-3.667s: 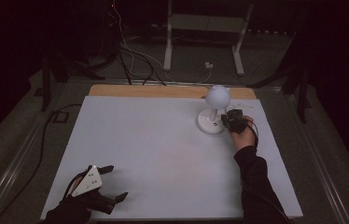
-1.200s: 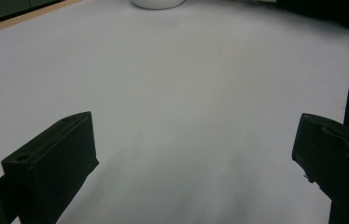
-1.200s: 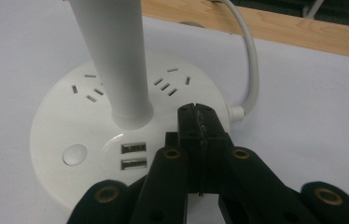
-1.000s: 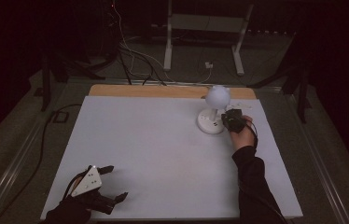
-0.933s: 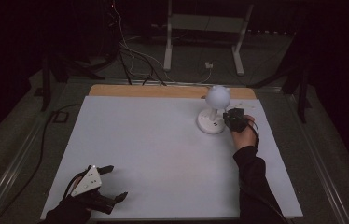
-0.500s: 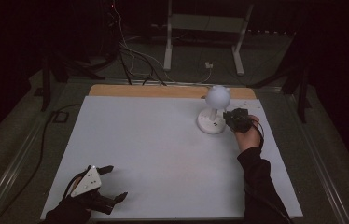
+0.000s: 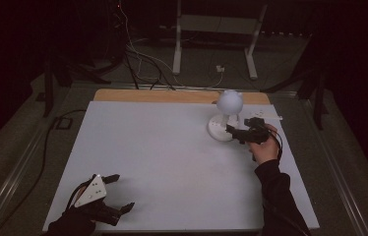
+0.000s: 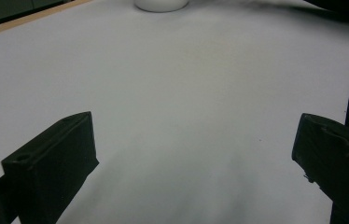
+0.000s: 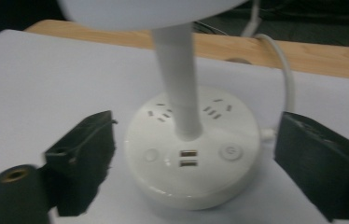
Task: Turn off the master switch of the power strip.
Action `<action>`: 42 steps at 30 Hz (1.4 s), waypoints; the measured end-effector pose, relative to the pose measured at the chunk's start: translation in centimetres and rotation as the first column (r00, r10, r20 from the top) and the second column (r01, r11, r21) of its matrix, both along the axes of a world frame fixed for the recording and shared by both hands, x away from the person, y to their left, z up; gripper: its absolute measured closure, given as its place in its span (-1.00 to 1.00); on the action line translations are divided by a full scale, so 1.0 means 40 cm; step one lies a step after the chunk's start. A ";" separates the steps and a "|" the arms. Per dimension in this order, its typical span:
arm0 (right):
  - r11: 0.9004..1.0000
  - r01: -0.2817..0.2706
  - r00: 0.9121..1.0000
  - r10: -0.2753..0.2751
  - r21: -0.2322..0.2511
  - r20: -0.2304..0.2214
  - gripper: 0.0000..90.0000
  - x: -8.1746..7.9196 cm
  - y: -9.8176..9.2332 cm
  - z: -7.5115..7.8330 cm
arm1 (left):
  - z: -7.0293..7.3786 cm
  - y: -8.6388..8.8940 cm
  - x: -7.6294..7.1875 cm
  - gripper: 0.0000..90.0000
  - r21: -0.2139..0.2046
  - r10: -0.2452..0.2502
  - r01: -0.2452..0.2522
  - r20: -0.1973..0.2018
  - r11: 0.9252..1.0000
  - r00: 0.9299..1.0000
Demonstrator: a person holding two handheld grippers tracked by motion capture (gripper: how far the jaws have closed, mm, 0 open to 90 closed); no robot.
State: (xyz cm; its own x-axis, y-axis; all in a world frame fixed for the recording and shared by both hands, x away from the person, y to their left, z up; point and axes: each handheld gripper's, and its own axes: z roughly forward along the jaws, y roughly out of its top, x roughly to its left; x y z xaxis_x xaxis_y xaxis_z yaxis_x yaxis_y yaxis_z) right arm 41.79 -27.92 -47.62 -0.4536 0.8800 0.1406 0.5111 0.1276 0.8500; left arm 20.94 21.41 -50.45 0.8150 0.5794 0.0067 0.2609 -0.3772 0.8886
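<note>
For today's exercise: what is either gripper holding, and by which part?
Nothing is held: right gripper open before the lamp base; left gripper open over bare table.

Lamp head (image 9: 149, 11) above the fingers (image 9: 81, 158) was cropped at top; left finger edge was motion-blurred.

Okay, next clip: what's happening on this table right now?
A person works at a white table with a gripper in each hand. The right gripper faces the round base of a white desk lamp with a globe head; its jaws have just been opening and stand on either side of the base without touching it. The left gripper rests open at the near left corner, holding nothing.
</note>
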 end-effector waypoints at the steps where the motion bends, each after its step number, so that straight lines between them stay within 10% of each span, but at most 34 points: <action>1: 1.000 -0.020 1.000 0.020 0.008 -0.006 -0.85 -0.003 -0.001 0.000 | 0.000 0.000 0.000 -0.99 0.000 0.000 0.000 0.001 1.000 1.000; 16: 0.977 -0.207 0.978 0.208 0.043 -0.022 -0.92 -0.107 0.042 0.023 | 0.000 0.000 -0.001 -0.99 0.000 -0.004 0.004 0.001 1.000 1.000; 42: 0.941 -0.337 0.941 0.335 -0.040 -0.036 -0.94 -0.315 0.050 -0.052 | 0.002 0.000 -0.002 -0.99 -0.002 -0.003 0.003 0.004 1.000 1.000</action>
